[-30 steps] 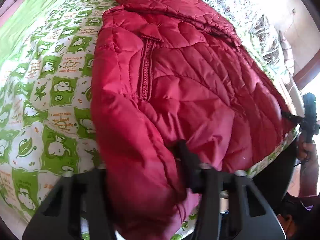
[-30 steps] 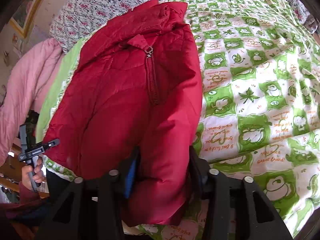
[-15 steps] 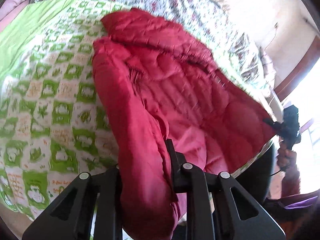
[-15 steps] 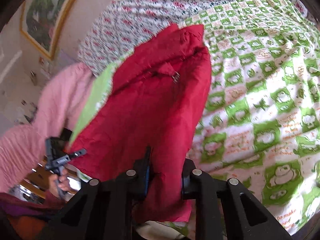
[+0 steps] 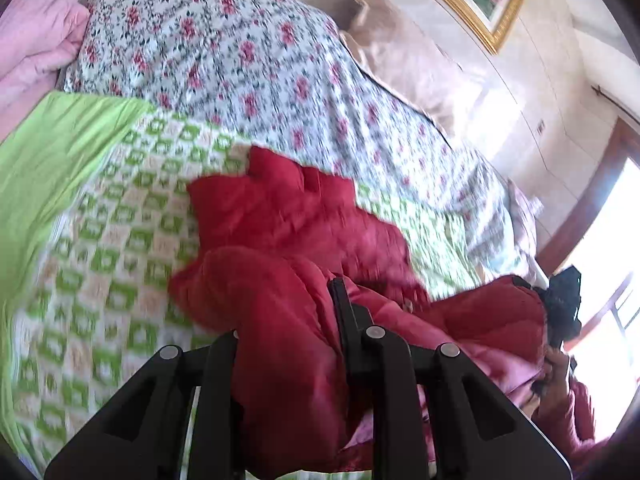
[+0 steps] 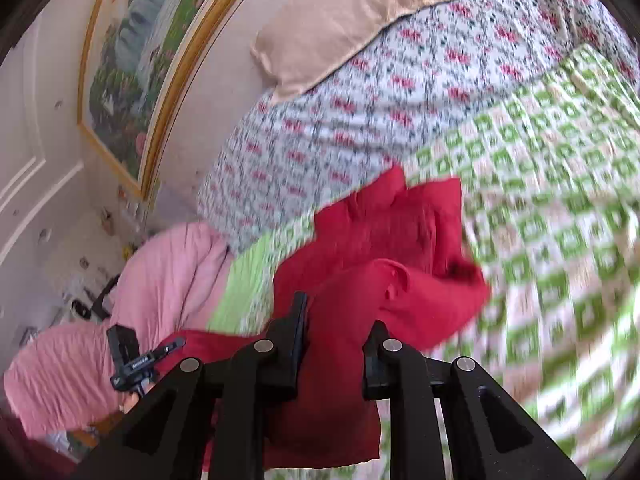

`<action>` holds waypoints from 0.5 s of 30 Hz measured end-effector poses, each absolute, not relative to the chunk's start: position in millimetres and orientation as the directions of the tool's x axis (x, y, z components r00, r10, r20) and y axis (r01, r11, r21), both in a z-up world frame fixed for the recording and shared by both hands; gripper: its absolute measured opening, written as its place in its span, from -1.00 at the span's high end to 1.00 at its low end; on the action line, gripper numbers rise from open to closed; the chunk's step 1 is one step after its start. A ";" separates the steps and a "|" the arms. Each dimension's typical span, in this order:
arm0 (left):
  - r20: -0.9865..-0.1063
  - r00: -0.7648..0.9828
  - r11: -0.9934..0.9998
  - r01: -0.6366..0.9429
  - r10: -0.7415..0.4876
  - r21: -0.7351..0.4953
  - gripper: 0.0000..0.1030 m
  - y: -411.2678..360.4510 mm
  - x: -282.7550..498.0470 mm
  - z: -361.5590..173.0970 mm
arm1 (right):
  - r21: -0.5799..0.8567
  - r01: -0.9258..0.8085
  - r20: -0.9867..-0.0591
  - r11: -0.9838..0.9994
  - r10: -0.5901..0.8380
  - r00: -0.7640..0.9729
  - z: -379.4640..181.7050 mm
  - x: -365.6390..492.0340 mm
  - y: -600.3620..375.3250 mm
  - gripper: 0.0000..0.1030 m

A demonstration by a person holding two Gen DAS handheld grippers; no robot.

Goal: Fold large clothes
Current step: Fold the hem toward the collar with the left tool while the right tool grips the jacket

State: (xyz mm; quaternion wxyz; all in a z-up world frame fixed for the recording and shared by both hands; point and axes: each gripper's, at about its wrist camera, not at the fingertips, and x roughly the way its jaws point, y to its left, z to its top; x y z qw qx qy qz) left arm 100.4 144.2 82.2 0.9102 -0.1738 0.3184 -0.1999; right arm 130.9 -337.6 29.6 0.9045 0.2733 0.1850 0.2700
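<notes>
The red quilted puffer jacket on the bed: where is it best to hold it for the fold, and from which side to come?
Hold the red quilted puffer jacket by its near hem corners, coming from the foot side of the green checked quilt. Its collar end lies far up the bed; the hem is nearest. The left gripper and right gripper already pinch it there, jaws shut on fabric.

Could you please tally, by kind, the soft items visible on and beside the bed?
Red jacket: 1
Checked green quilt: 1
Floral quilt: 1
Beige pillow: 1
Pink blanket: 1
Total: 5
</notes>
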 end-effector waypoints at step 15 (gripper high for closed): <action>-0.611 0.710 0.899 0.073 -0.352 -0.433 0.64 139.7 290.1 69.9 | 0.608 -0.172 -0.290 0.775 0.418 0.861 52.5 327.3 -337.5 0.65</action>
